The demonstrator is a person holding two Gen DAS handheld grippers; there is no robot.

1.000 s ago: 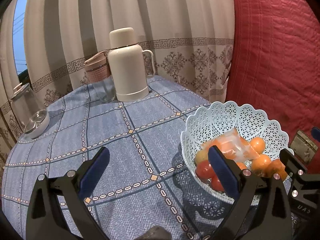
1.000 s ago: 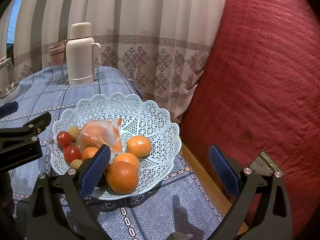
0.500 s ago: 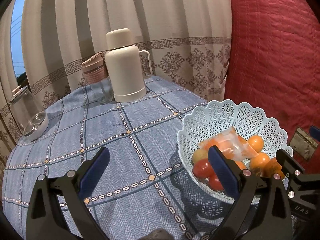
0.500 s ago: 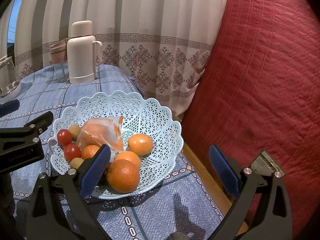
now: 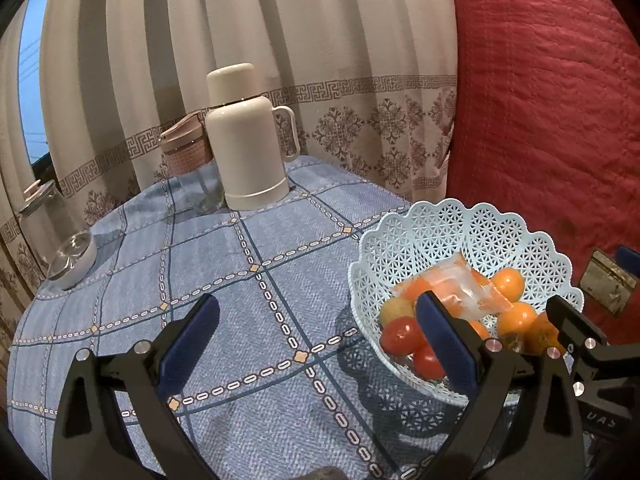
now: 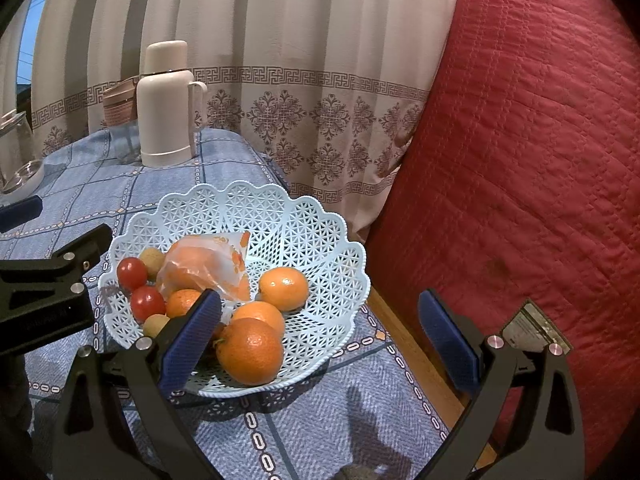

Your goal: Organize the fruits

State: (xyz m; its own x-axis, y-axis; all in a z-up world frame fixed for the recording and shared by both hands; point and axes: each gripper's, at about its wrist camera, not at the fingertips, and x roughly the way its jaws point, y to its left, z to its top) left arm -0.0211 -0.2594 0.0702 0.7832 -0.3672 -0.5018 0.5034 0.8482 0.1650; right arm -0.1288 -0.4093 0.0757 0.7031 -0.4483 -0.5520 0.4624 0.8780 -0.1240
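Observation:
A pale blue lattice basket (image 6: pixel 304 224) (image 5: pixel 460 224) sits near the table's right edge, holding several oranges, two red tomatoes (image 6: pixel 147 302), small tan fruits and a plastic-wrapped orange (image 6: pixel 208 260). The largest orange (image 6: pixel 250 350) lies at the basket's front. My right gripper (image 6: pixel 320 340) is open just in front of the basket, its left fingertip over the front rim. My left gripper (image 5: pixel 318 340) is open over the blue checked tablecloth (image 5: pixel 240 280), left of the basket; its right fingertip overlaps the basket's near side. Neither holds anything.
A cream thermos (image 5: pixel 248 140) stands at the back of the table with a pink-lidded glass bottle (image 5: pixel 188 160) beside it. A glass jar (image 5: pixel 60 240) sits at the far left. Curtains hang behind; a red quilted surface (image 6: pixel 520 160) rises right of the table.
Both views have drawn back slightly; the basket and thermos sit a little lower and farther off. Both grippers stay open and nothing in the basket has shifted.

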